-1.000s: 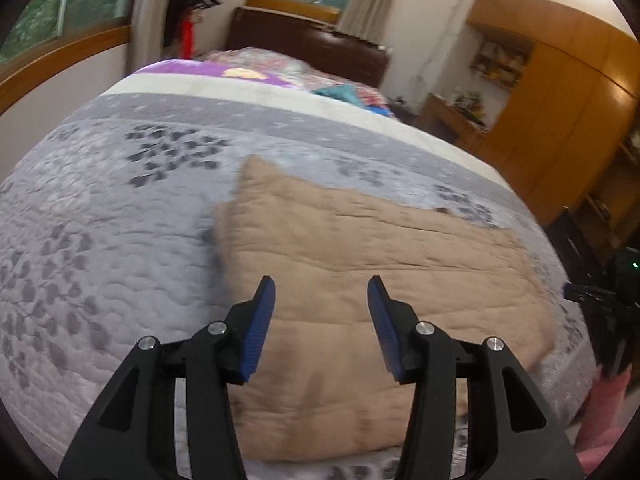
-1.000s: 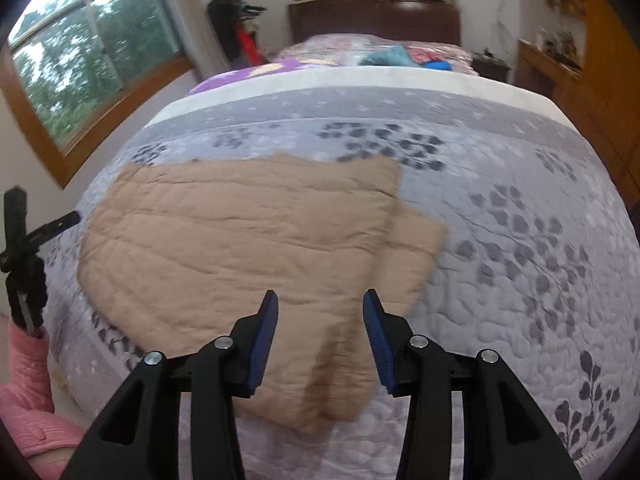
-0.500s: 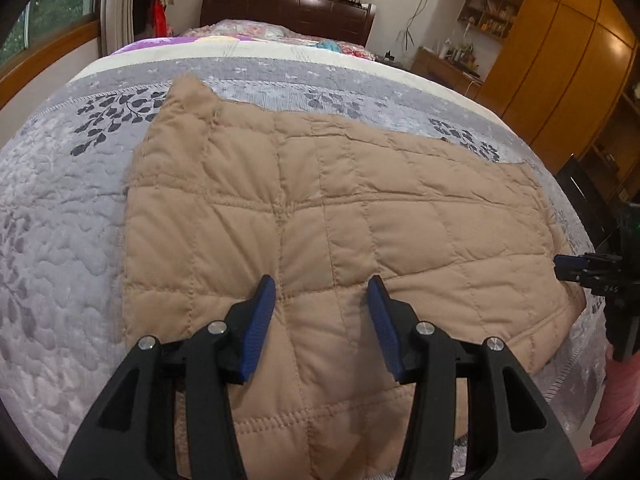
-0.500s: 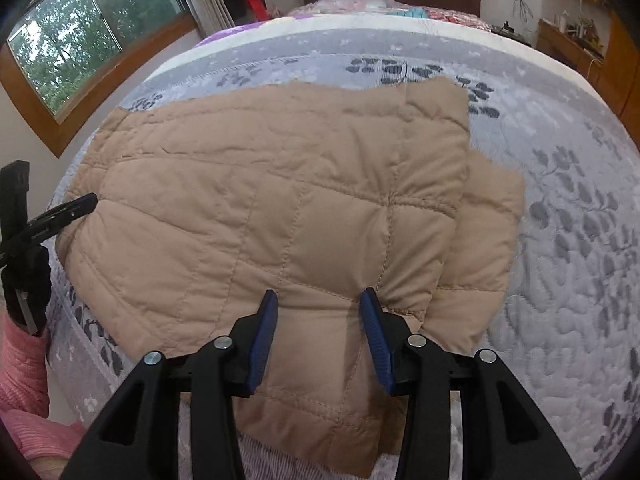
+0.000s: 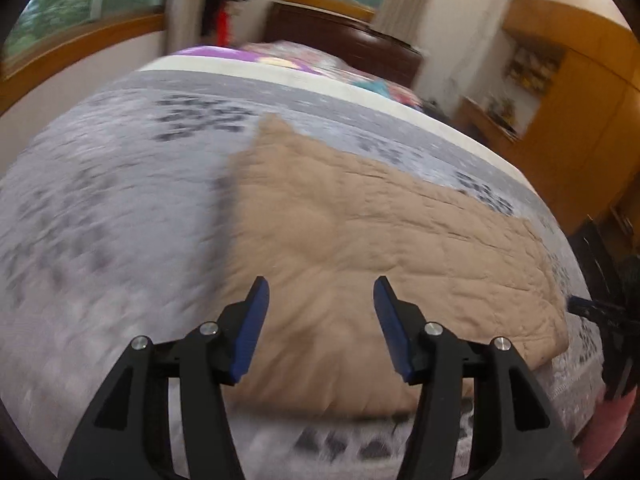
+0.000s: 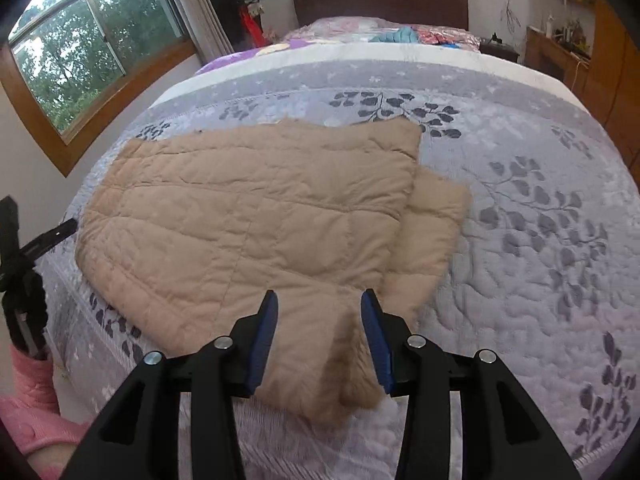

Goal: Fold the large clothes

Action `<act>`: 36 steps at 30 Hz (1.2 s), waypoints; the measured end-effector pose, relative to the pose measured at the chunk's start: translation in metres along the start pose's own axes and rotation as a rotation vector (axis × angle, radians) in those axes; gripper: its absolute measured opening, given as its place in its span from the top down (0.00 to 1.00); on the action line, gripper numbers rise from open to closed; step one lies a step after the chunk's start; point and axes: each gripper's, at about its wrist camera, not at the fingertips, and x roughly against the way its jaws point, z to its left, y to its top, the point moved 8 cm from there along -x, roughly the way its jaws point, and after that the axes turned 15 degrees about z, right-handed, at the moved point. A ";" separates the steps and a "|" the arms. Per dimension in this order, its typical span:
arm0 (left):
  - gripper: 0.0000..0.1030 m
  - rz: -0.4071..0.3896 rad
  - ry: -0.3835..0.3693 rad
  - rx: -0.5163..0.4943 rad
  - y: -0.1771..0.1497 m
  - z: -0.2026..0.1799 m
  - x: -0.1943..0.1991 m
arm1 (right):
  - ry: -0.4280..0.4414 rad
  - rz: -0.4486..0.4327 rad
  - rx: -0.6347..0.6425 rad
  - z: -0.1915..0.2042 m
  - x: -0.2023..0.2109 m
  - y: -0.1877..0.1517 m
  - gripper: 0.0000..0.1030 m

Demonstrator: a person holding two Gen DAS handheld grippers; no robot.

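My right gripper (image 6: 318, 320) hovers, jaws parted, over the near corner of the folded tan quilted garment (image 6: 248, 216) — flat on the grey leaf-patterned bedspread (image 6: 540, 240).

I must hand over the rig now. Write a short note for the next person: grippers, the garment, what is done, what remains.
Left gripper: nothing held, jaws opening above the tan quilted garment.
Right gripper: open, nothing gripped, over the garment's near corner.
Garment: flat on the bed, near its front edge.
Done: partly folded, one layer over another.
Left: grip the edges and fold further.

matt quilted tan garment (image 6: 248, 216), stitched grey bedspread (image 6: 540, 248)
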 end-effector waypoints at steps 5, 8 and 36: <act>0.46 0.023 -0.004 0.216 -0.051 0.037 0.019 | -0.020 0.046 0.042 0.007 -0.010 -0.014 0.61; 0.46 0.062 -0.088 0.321 -0.077 0.045 0.011 | -0.037 0.080 0.046 0.004 -0.021 -0.021 0.61; 0.80 -0.020 -0.406 0.603 -0.051 0.061 -0.062 | 0.041 0.142 0.021 -0.011 -0.055 -0.027 0.60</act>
